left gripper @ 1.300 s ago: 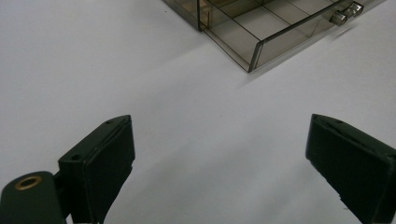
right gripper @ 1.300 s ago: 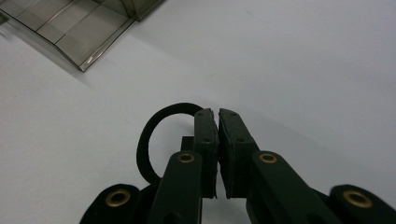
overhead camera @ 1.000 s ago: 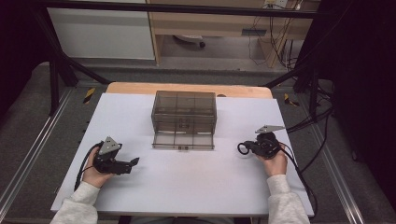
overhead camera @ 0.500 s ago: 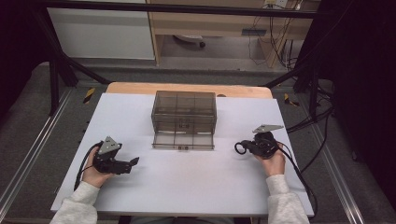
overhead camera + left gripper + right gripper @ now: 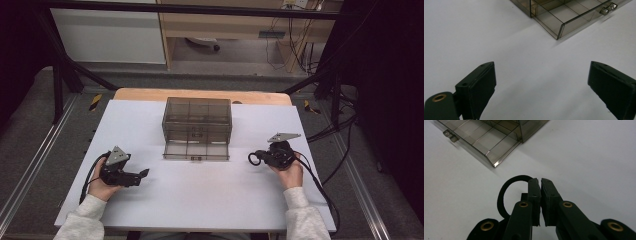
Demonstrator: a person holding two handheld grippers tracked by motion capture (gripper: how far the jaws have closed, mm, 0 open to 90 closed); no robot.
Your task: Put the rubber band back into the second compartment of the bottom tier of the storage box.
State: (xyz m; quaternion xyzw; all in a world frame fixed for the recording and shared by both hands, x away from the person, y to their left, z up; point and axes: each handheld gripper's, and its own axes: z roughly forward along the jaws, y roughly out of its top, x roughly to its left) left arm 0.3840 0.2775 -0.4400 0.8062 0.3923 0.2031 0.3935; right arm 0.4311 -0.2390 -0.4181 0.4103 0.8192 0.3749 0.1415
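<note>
A smoky see-through drawer cabinet (image 5: 197, 115) stands mid-table, its bottom drawer (image 5: 196, 150) pulled out toward me and divided into empty compartments. To the right of the drawer, my right gripper (image 5: 261, 158) lies low over the white table, pointing left. Its jaws (image 5: 540, 182) are shut on a black elastic loop (image 5: 499, 199), which sticks out past the tips (image 5: 249, 159). At the front left my left gripper (image 5: 141, 176) points right with its jaws wide open (image 5: 541, 85) and nothing between them. The drawer's corner (image 5: 564, 17) lies ahead of it.
The white table top (image 5: 210, 200) has a wooden edge (image 5: 150, 94) behind the cabinet. Cables (image 5: 320, 185) trail off the right side. Black frame posts and metal rails flank the table.
My right gripper has shifted a little to the left with the black loop, toward the drawer. The left gripper has stayed put.
</note>
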